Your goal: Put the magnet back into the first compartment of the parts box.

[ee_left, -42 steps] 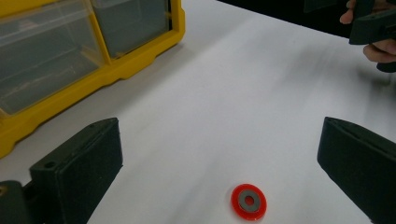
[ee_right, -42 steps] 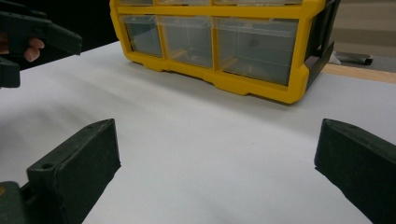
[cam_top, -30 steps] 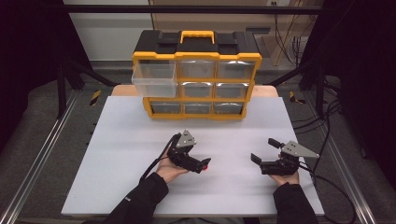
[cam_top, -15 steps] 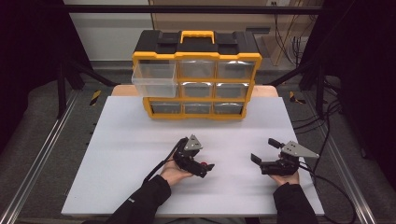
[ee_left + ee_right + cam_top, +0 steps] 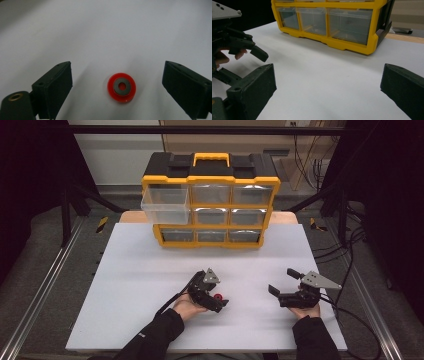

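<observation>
The high view is taken up by a white table (image 5: 150,285), on which everything else is set. At its far edge a yellow and black drawer cabinet (image 5: 211,202) stands upright, with a carrying handle on top and three rows of clear drawers. One clear drawer (image 5: 165,205), at the top left of the cabinet, is pulled out toward the person and juts past the cabinet's left side.

Two forearms in dark sleeves are seen coming in from the bottom edge. The right gripper (image 5: 284,282) is held near the right side of the table, well apart from the cabinet; its jaws are spread wide and nothing is between them. In the right gripper view the two black jaws are seen far apart over bare table, with the cabinet's bottom row of drawers beyond.

The left gripper (image 5: 220,301) is held low over the middle of the near half of the table. Its jaws have just been closing a little, yet are wide apart and grip nothing. In the left gripper view a small red ring (image 5: 121,87) with a grey washer in its centre is seen lying flat on the table between the two jaws, touched by neither. In the high view the ring is seen as a small red spot just beside the gripper's tip.
</observation>
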